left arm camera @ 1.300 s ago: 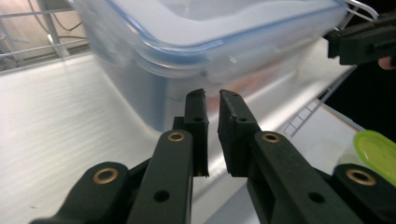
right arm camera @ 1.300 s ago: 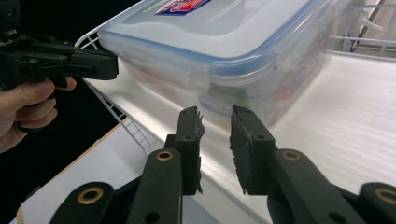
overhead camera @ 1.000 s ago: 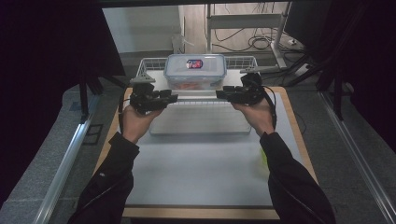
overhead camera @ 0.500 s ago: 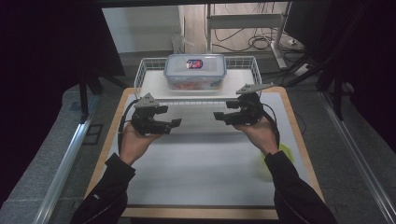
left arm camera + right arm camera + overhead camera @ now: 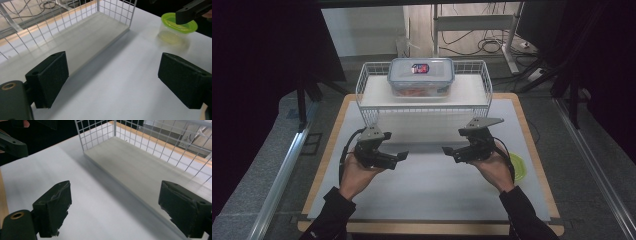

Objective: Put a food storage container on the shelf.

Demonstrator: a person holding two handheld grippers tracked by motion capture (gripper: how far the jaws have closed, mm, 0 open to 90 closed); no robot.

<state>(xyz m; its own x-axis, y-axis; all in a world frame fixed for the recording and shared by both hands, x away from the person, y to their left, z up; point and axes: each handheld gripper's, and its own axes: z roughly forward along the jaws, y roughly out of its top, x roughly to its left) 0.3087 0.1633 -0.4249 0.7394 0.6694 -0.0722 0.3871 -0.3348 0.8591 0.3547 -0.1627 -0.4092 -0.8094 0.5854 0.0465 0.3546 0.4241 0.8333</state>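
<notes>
Wire basket (image 5: 424, 107) stands at the far middle of the table (image 5: 427, 200). A lidded box (image 5: 421, 76) sits on the basket's upper shelf, centred. Left gripper (image 5: 399, 156) and right gripper (image 5: 447, 150) are in front of the basket, apart, facing each other. A lidded cup (image 5: 518, 166) sits right of the right hand.

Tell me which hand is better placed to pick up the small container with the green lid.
Probably the right. The green-lidded container lies just beside the right hand, across the table from the left gripper. Both grippers' jaws have just been opening, nothing between them.
</notes>
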